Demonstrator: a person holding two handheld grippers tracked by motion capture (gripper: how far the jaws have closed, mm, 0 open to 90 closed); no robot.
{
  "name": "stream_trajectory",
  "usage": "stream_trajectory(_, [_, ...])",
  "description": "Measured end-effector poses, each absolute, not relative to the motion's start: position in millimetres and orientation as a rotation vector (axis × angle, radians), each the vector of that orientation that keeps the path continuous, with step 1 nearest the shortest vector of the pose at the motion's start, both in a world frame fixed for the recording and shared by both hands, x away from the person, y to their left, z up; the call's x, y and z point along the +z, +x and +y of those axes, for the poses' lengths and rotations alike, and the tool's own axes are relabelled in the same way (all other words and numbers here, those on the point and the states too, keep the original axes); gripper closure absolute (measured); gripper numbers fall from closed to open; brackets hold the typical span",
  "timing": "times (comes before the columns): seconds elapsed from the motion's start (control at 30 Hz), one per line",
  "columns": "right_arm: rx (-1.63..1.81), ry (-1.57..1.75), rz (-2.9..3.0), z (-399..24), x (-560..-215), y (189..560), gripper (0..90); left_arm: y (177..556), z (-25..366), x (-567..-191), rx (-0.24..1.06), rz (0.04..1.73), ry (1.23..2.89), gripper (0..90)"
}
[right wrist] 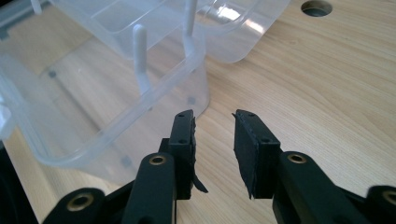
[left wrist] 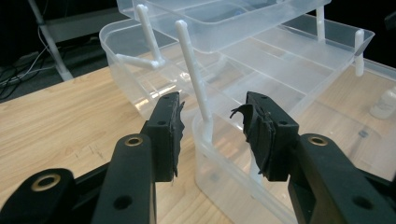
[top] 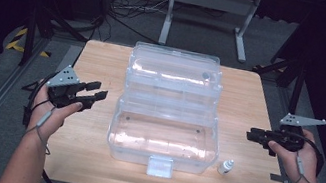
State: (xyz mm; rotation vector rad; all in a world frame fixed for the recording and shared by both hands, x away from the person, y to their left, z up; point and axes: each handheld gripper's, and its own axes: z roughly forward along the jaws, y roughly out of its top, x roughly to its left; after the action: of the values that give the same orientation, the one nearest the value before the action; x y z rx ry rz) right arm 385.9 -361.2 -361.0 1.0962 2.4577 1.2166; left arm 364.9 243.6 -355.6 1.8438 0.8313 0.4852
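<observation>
A clear plastic box (top: pixel 165 135) with fold-out tiered trays (top: pixel 173 80) stands open mid-bench (top: pixel 88 159), reaching to the far edge; the base tub looks empty. A small white bottle (top: pixel 226 166) stands just beside its near right corner. The left tongs (top: pixel 94 93) and right tongs (top: pixel 251 134) flank the box, both gaping and holding nothing.

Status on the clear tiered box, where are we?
Done: the clear tiered box stands fanned open on the table, trays stepped back. In hand: nothing; the left gripper and right gripper sit open on either side, apart from the box. Left: the small white bottle stands on the table outside the box, by its front right corner; likely it goes in next.
</observation>
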Motion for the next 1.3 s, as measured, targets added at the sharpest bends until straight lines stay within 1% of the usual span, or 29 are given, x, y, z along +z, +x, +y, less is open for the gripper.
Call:
stream_trajectory(0.03, [1.16,1.062,2.503,-356,-355,387,69.3,363,245,-355,0.488,0.836,1.844,56.6])
stream_trajectory(0.2, [1.072,1.021,2.565,-347,-348,390,69.3,362,248,-356,0.498,0.84,1.849,56.3])
stream_trajectory(0.3, [1.027,1.001,2.598,-343,-346,391,69.4,362,249,-355,0.521,0.841,1.851,56.9])
stream_trajectory(0.43, [0.957,0.973,2.652,-335,-344,393,68.2,362,249,-353,0.519,0.847,1.847,56.6])
stream_trajectory(0.53, [0.899,0.947,2.689,-330,-343,395,68.4,362,250,-351,0.529,0.868,1.849,56.3])
stream_trajectory(0.8, [0.759,0.909,2.776,-320,-341,394,68.9,367,249,-353,0.507,0.896,1.863,55.4])
stream_trajectory(1.1, [0.631,0.856,2.856,-312,-340,393,69.0,370,251,-355,0.512,0.907,1.86,52.9])
stream_trajectory(1.3, [0.53,0.787,2.928,-303,-344,388,68.5,371,253,-356,0.506,0.916,1.855,52.8])
